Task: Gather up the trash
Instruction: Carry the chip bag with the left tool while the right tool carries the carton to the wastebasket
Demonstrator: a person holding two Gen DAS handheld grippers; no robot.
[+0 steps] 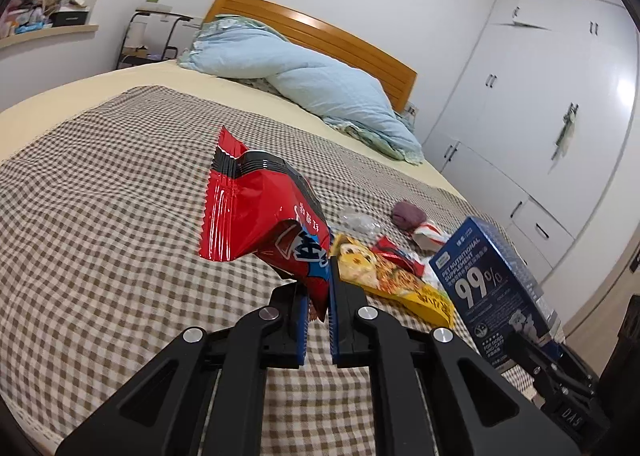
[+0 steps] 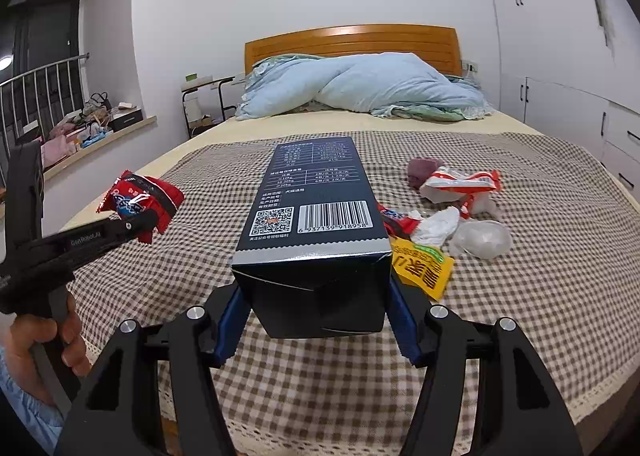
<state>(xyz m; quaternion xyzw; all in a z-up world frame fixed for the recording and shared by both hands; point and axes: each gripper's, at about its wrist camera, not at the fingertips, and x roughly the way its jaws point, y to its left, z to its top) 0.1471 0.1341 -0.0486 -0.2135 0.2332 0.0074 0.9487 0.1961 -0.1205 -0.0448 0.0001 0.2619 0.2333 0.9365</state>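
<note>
- The left claw (image 1: 318, 320) is clenching the lower corner of a red snack wrapper (image 1: 256, 215), which is standing up out of the jaws toward 11 o'clock, clear of the bed (image 1: 100, 183).
- The right claw (image 2: 316, 320) is gripping a dark blue carton (image 2: 316, 191) across its near end; the carton's long axis is running straight away from the claw toward 12 o'clock, barcode face up, held above the checked cover.
- Both claws are full, so the coming move is probably turning on a bin, which is not showing in either view.
- The remaining litter is lying on the bed at about 1 to 2 o'clock from the right claw: a yellow packet (image 2: 424, 268) just beside the carton's near right corner, a red-and-white wrapper (image 2: 460, 183), a clear plastic cup (image 2: 480, 240) and a purple wad (image 2: 422, 169) further off.
- The right claw is nearer that pile; from the left wrist view it is sitting at 2 o'clock.
- The red wrapper is looking glossy, crumpled and nearly empty, with serrated edges; the carton is looking rigid, its near flap dented.
</note>
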